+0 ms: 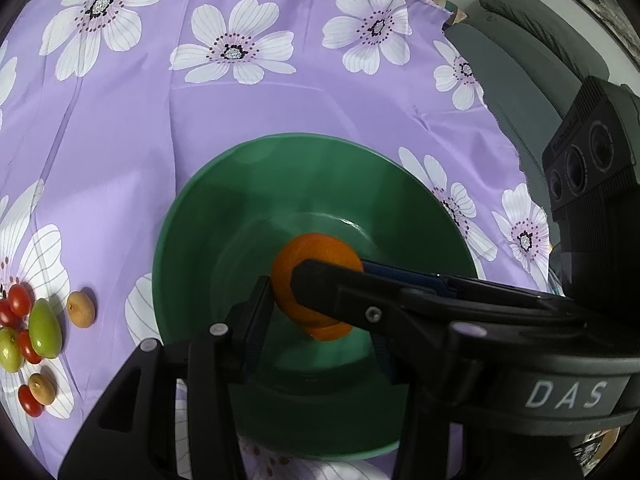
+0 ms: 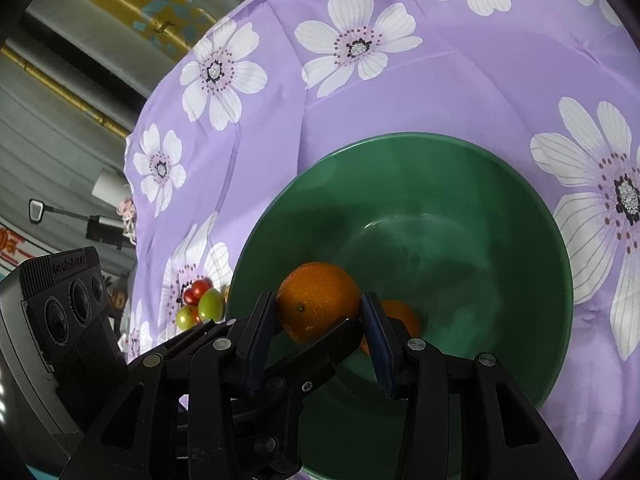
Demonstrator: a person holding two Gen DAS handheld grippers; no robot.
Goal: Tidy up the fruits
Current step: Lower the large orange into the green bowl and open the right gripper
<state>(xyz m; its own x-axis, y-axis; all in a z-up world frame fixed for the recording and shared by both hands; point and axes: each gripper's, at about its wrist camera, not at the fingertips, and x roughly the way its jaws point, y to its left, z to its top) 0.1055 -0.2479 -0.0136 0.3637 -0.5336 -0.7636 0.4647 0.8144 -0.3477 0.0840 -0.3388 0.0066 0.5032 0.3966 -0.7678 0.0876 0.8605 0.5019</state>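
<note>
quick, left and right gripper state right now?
Left gripper: cannot tell; the right gripper's finger crosses in front of it, above the green bowl.
Right gripper: shut on the orange, fingers against both its sides.

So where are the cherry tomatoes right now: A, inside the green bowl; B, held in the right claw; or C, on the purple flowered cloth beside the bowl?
C: the cherry tomatoes lie clustered with other small fruits on the purple cloth, outside the rim of the green bowl.

Orange fruit (image 2: 318,300), green bowl (image 2: 400,168), purple flowered cloth (image 2: 460,92)
</note>
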